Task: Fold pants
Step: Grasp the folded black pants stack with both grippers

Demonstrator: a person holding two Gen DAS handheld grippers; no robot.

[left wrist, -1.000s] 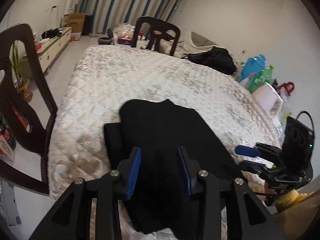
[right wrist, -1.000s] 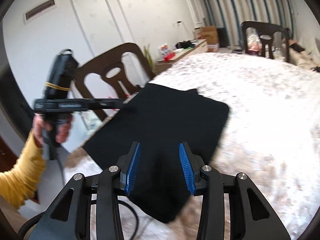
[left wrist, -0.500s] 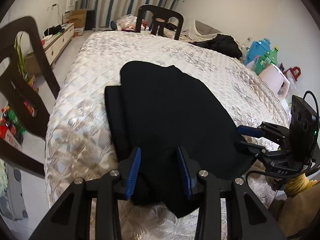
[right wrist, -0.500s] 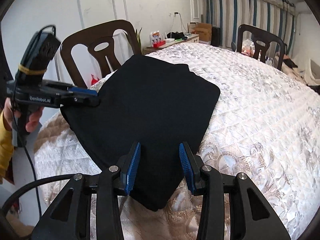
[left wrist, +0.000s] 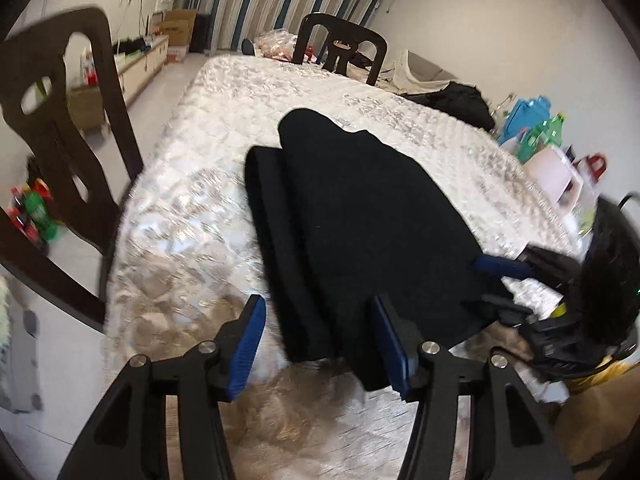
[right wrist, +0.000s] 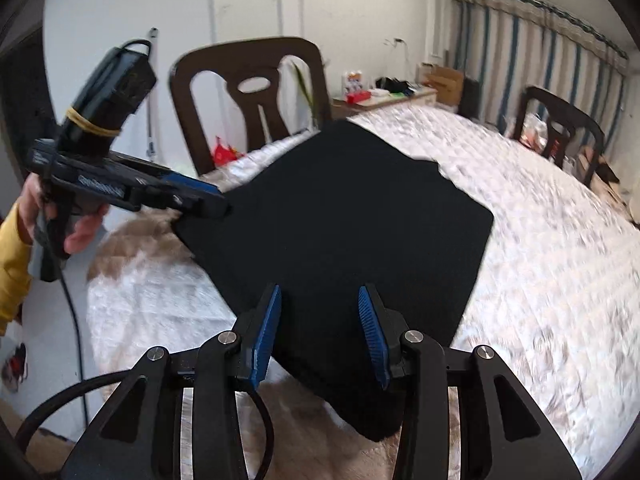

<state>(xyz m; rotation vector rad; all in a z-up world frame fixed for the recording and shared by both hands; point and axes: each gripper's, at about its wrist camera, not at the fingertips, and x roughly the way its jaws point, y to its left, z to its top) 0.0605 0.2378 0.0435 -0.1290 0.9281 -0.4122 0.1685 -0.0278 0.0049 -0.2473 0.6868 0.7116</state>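
Note:
The black pants [left wrist: 360,216] lie folded in layers on the quilted white bed cover [left wrist: 256,104], near its front edge. They also show in the right wrist view [right wrist: 344,232]. My left gripper [left wrist: 320,338] is open and empty, its blue pads either side of the pants' near-left edge, just above it. My right gripper [right wrist: 322,328] is open and empty over the pants' near corner. In the left wrist view the right gripper [left wrist: 500,280] sits at the pants' right edge. In the right wrist view the left gripper [right wrist: 208,202] sits at the pants' left corner.
A dark wooden chair [left wrist: 60,128] stands left of the bed, another [left wrist: 340,52] at its far end. Black clothes [left wrist: 456,100] lie at the far right. Bottles and bags [left wrist: 536,136] sit on the right. A low cabinet [left wrist: 136,64] lines the left wall.
Both grippers have pulled back a little toward the near edge of the pants. The left jaws have opened wider. The pants lie as before.

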